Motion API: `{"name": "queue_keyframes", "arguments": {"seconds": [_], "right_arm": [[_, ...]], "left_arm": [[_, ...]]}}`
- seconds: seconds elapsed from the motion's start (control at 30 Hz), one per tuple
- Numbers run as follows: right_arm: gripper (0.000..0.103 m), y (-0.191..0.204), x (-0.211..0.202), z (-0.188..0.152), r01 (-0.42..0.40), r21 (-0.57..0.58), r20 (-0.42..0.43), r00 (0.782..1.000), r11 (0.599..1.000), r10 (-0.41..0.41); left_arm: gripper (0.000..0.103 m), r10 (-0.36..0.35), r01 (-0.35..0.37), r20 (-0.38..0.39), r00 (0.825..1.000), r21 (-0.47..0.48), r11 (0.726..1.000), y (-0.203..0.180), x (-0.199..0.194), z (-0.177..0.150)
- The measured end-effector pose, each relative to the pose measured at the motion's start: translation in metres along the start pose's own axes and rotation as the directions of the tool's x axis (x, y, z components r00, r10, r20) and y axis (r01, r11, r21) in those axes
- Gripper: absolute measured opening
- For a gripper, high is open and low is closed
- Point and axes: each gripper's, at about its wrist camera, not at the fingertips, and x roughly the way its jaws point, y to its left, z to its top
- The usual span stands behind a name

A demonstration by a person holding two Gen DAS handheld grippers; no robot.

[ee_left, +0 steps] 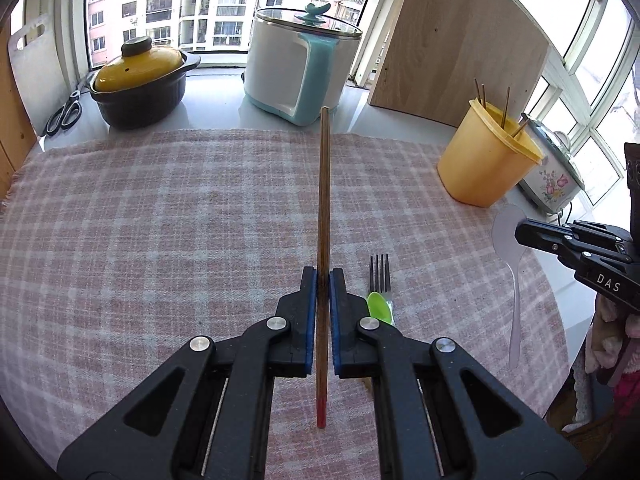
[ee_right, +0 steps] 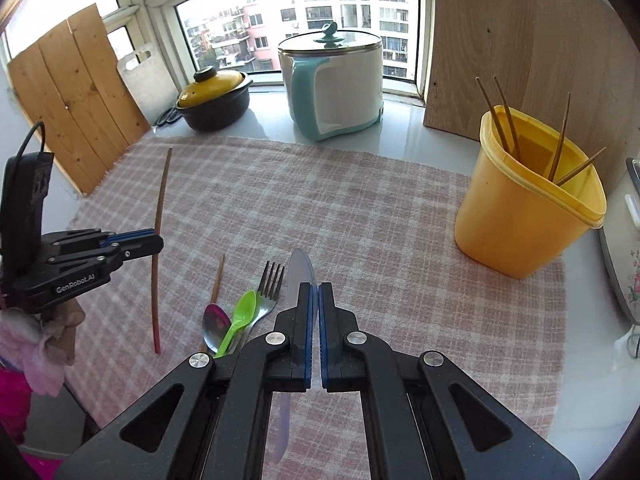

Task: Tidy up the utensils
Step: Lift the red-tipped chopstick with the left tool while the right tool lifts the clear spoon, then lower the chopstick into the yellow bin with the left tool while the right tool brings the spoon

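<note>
My left gripper (ee_left: 323, 276) is shut on a brown chopstick (ee_left: 324, 208) with a red end, held above the checked cloth; it also shows in the right wrist view (ee_right: 159, 216). My right gripper (ee_right: 314, 290) is shut on a translucent white spoon (ee_right: 301, 268), whose bowl sticks out ahead of the fingers; it also shows in the left wrist view (ee_left: 507, 236). A yellow tub (ee_right: 528, 208) at the right holds several chopsticks (ee_right: 505, 118). On the cloth lie a fork (ee_right: 269, 288), a green spoon (ee_right: 240, 316), a metal spoon (ee_right: 216, 326) and another chopstick (ee_right: 218, 280).
A white and teal pot (ee_right: 336, 84) and a yellow-lidded black casserole (ee_right: 214, 98) stand at the back by the window. A wood panel (ee_right: 520, 40) stands behind the tub. A floral cooker (ee_left: 552, 176) is at the far right. Scissors (ee_left: 64, 114) lie at the back left.
</note>
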Motion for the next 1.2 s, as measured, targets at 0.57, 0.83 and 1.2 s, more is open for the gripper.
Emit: {"name": "queue_keyframes", "arguments": {"seconds": [0.57, 0.83, 1.2], "right_arm": [[0.001, -0.053, -0.061, 0.027, 0.084, 0.097, 0.183, 0.978, 0.992, -0.101], [0.001, -0.085, -0.082, 0.038, 0.129, 0.154, 0.238, 0.957, 0.980, -0.163], [0.001, -0.127, -0.104, 0.060, 0.188, 0.193, 0.302, 0.922, 0.963, -0.241]], "left_arm": [[0.004, -0.086, 0.077, 0.105, 0.991, 0.084, 0.993, -0.053, -0.027, 0.047], [0.004, -0.145, 0.129, 0.140, 0.980, 0.116, 0.985, -0.084, -0.025, 0.074], [0.004, -0.208, 0.178, 0.188, 0.960, 0.165, 0.970, -0.131, -0.016, 0.122]]}}
